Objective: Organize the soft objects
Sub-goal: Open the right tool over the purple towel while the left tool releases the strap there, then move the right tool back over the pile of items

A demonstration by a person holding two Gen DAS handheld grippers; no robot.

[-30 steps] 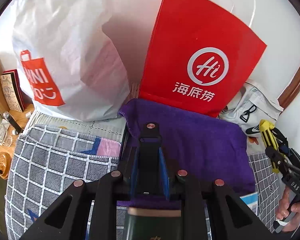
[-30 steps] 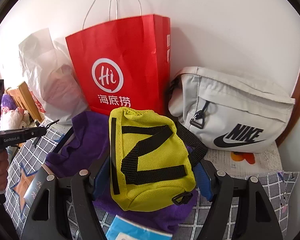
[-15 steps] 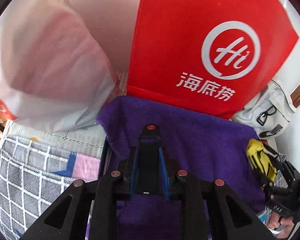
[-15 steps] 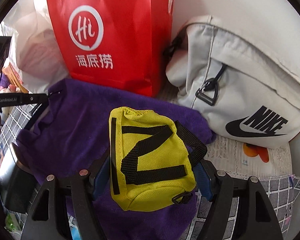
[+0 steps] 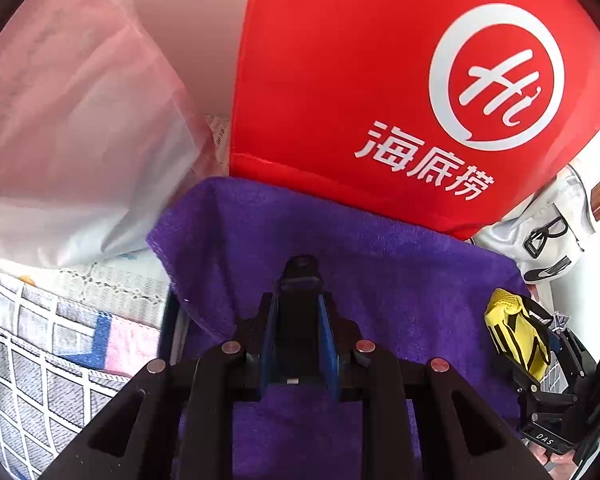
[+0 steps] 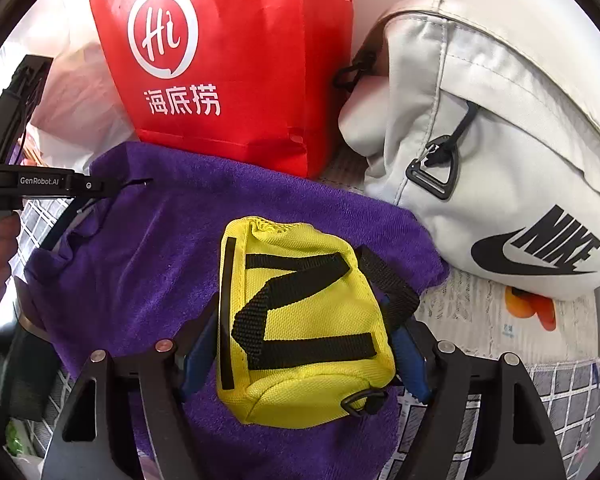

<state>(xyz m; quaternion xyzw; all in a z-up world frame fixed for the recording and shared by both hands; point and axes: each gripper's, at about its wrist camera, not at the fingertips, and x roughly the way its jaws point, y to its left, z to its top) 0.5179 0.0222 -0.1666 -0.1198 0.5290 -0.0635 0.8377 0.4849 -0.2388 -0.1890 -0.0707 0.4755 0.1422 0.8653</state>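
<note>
A yellow pouch (image 6: 300, 320) with black straps sits between the blue pads of my right gripper (image 6: 300, 316), just over a purple towel (image 6: 148, 264). The jaws are opening slightly, and the pads still touch the pouch's sides. From the left wrist view the pouch (image 5: 514, 332) shows at the towel's right edge, in the right gripper (image 5: 540, 356). My left gripper (image 5: 300, 276) is shut, its tips low over the purple towel (image 5: 400, 280). Whether it pinches the cloth I cannot tell. In the right wrist view the left gripper (image 6: 100, 185) reaches the towel's left corner.
A red paper bag (image 6: 228, 60) stands against the wall behind the towel. A white plastic bag (image 5: 72, 128) is to its left, a grey sling bag (image 6: 500, 152) to its right. A checked cloth (image 5: 48, 360) covers the surface. A dark object (image 6: 32, 364) lies under the towel's left end.
Both grippers have sunk and moved in toward the towel and the red bag, which now fill more of each view. The yellow pouch has come down onto the towel.
</note>
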